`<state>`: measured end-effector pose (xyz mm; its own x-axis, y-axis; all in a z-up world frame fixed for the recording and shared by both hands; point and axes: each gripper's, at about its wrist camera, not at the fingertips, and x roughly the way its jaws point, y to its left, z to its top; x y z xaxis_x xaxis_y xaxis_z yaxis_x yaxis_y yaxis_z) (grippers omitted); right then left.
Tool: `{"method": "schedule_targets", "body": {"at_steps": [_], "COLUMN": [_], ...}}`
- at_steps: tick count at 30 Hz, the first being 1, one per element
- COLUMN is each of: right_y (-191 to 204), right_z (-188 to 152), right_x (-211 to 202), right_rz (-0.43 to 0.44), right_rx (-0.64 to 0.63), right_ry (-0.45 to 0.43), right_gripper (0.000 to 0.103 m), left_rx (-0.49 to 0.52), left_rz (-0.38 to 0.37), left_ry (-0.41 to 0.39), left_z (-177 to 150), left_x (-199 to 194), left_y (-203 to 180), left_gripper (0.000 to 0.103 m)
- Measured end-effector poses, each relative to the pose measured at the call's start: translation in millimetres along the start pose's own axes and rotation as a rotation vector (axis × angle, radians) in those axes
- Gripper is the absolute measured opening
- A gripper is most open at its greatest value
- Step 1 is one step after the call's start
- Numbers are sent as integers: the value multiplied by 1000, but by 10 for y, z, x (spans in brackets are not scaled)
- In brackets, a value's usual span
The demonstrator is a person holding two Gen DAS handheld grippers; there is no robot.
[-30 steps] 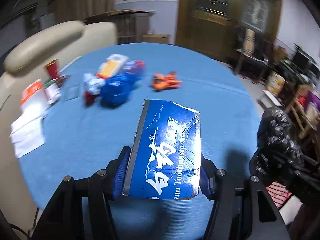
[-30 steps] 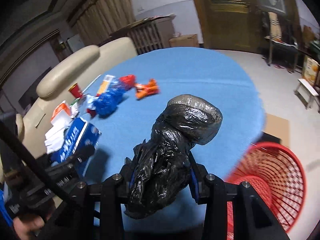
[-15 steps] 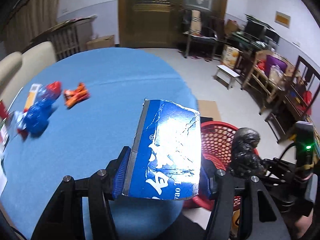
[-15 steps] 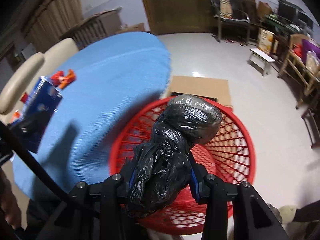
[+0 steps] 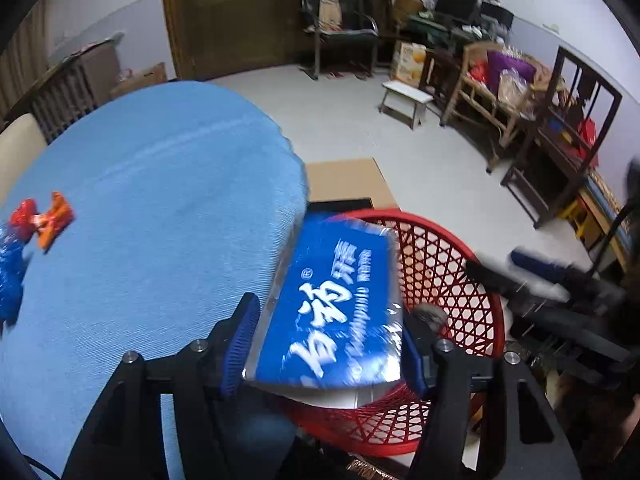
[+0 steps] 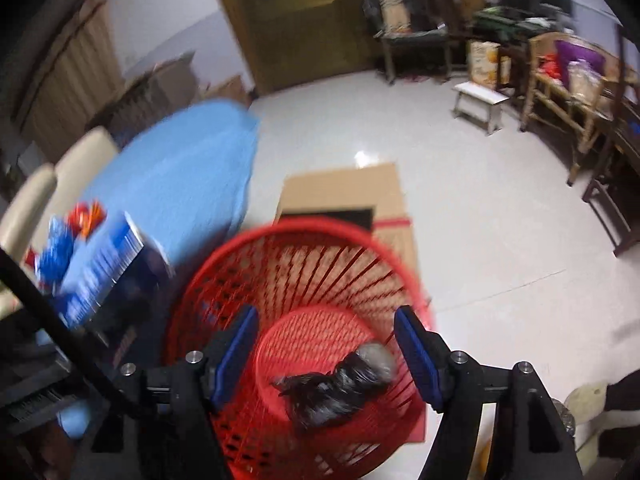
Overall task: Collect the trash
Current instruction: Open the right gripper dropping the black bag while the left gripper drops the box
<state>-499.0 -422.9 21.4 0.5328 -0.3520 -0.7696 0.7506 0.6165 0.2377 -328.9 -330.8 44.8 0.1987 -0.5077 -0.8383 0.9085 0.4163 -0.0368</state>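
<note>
A: Right hand-held gripper (image 6: 326, 350) first: its jaws have just been opening and stand wide, nothing between the blue pads (image 6: 418, 356).

B: And the black bag (image 6: 340, 384)?

A: Down inside the red basket (image 6: 224, 264), lying on the basket's floor directly below those open pads.

B: Over to the left side, then.

A: Left hand-held gripper (image 5: 330, 350), jaws also just opening. The blue toothpaste box (image 5: 332, 312) sits between them, tilted and motion-blurred. There's a gap at the left pad (image 5: 240, 344); whether the right pad touches it, I can't tell.

B: Where is that box relative to the basket?

A: Over the near rim of the red basket (image 5: 452, 276), right beside the edge of the blue bench (image 5: 152, 220).

B: Anything left on the bench?

A: An orange wrapper (image 5: 54, 224) at the far left, with blue and red wrappers (image 5: 12, 256) just beside it at the frame edge. Past the basket, flat cardboard (image 6: 344, 188) lies on the floor.
</note>
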Motion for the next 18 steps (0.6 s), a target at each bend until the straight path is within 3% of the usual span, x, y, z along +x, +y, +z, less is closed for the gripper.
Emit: {"method": "schedule_targets", "body": {"at_steps": [3, 6, 14, 18], "right_y": [-236, -394, -504, -404], "right_z": [112, 162, 169, 203], "right_x": [-47, 53, 439, 567], "right_rz": [-60, -82, -112, -123], "right_rx": [71, 124, 210, 183], "right_ry": [-70, -74, -84, -75], "right_gripper": [81, 81, 81, 81], "left_rx": [1, -17, -127, -212], "left_rz": [1, 1, 57, 107], "left_ry": [35, 57, -17, -52], "left_z": [-9, -17, -159, -295], "left_x": [86, 86, -289, -482], "left_y": [-16, 40, 536, 883], "left_gripper": [73, 73, 74, 74]}}
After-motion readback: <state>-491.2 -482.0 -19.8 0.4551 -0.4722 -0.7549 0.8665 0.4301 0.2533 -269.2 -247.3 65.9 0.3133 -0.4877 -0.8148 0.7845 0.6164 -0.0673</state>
